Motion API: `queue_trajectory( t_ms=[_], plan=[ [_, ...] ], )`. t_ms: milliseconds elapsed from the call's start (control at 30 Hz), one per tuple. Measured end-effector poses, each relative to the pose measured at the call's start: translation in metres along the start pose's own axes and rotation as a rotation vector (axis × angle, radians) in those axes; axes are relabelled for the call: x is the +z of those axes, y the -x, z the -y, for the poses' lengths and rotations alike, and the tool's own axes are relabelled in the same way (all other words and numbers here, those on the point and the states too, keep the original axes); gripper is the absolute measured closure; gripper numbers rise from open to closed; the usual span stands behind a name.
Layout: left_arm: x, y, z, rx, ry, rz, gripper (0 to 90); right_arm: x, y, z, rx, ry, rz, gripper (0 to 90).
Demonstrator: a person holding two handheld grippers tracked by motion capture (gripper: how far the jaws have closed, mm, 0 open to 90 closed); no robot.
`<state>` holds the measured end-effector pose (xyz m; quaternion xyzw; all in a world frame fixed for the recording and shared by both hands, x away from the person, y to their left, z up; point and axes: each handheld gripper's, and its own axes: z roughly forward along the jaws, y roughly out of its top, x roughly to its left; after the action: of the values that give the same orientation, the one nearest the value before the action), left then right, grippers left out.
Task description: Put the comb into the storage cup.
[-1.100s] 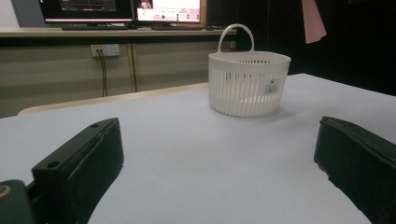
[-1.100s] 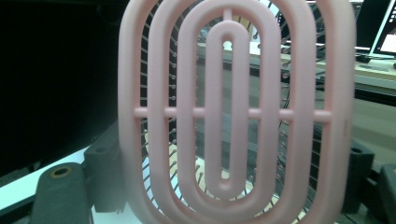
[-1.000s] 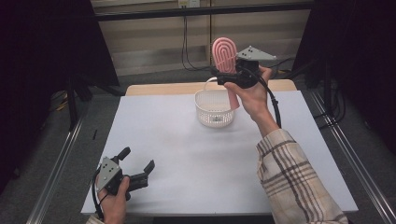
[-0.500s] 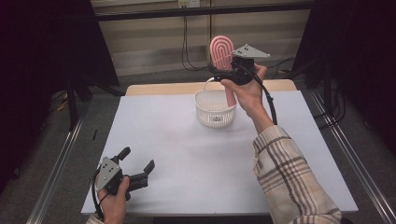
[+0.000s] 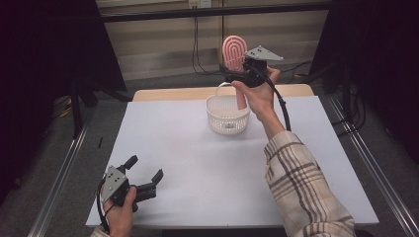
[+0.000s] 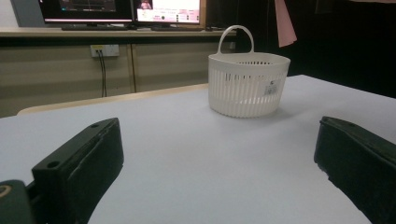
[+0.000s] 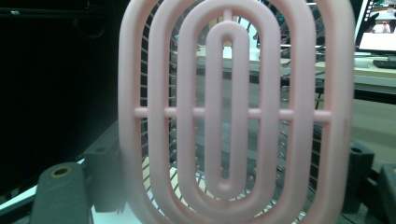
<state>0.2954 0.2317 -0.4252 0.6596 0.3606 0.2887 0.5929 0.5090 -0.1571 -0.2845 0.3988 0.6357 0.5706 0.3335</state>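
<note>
We hold a pink vented hairbrush [image 5: 234, 53] upright above the white basket [image 5: 228, 114] at twelve o'clock on the table, the right gripper [image 5: 236, 74] clamped at its neck. It looks light, rigid and slick. Our left gripper [image 5: 144, 177] rests unclenched at seven o'clock.

the right gripper [image 5: 236, 75] grips a pink hairbrush [image 5: 234, 54] upright above the white basket [image 5: 228, 114] at twelve o'clock; the left gripper [image 5: 143, 174] rests open-jawed on the table [image 5: 197, 168] at seven o'clock.
</note>
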Motion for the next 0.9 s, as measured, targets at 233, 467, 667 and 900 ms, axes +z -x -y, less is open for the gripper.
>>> queue_trajectory(
  t_ms=[233,467,667,900],
  plan=[
    [0.000,0.000,0.000,0.004,-0.002,0.000,1.5,0.008,0.002,0.009,0.008,-0.008,0.012,19.6],
    [0.000,0.000,0.000,0.007,-0.001,0.003,1.5,0.012,-0.001,0.011,0.002,0.018,0.010,19.6],
    [0.000,-0.001,0.000,0.007,0.001,0.002,1.5,0.015,0.002,0.019,0.018,0.005,0.017,19.6],
    [-0.001,-0.001,0.000,0.012,-0.005,0.004,1.5,0.015,0.008,0.026,0.011,-0.018,0.027,19.6]
  ],
)
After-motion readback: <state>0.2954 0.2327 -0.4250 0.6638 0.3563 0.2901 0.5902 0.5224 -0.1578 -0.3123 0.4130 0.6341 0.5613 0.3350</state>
